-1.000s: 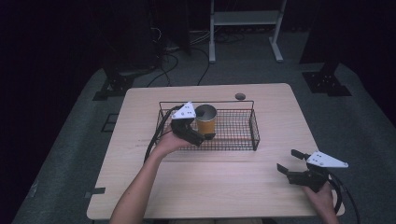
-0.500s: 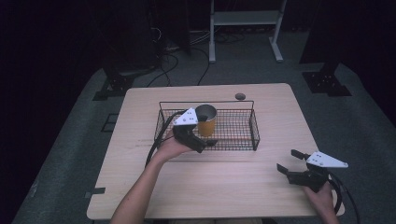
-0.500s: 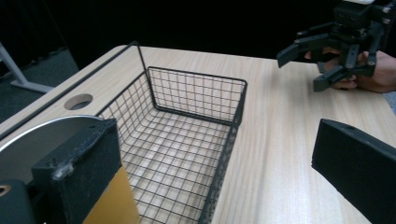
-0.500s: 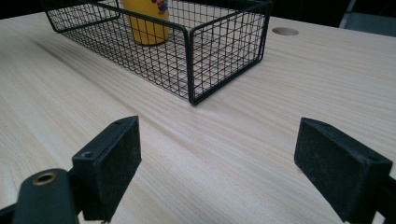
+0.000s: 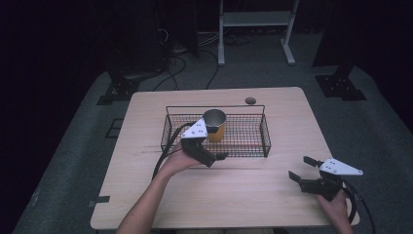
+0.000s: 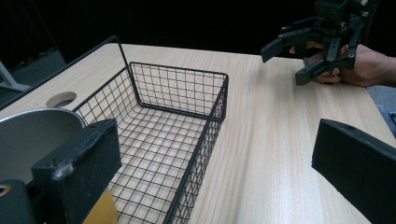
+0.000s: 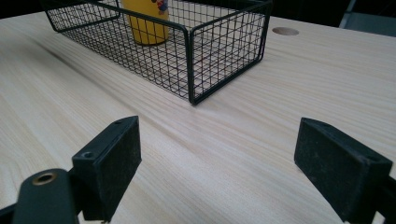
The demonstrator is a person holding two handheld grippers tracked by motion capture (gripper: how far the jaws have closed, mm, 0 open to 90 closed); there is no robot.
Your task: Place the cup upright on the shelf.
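A black wire basket [image 5: 265,137] stands mid-table, and a yellow cup [image 5: 215,126] with a metal rim stands upright in its left part. My left gripper [image 5: 217,160] hangs open at the basket's front rim, just in front of the cup, holding nothing. In the left gripper view the cup's rim [image 6: 32,135] sits behind the left jaw, and the basket [image 6: 218,109] runs ahead. My right gripper [image 5: 300,167] stands open over the table's front right with nothing in it. The right gripper view shows the basket [image 7: 224,42] and the cup [image 7: 147,21] farther off.
The wooden table [image 5: 243,195] has a round cable hole [image 5: 250,101] behind the basket. The right half of the basket holds nothing. A black cable trails from each gripper toward the person. Dark floor and stands lie beyond the table.
My left gripper has drawn back from beside the cup toward the basket's front rim and turned right. The cup stays in the basket. The right gripper has not moved.
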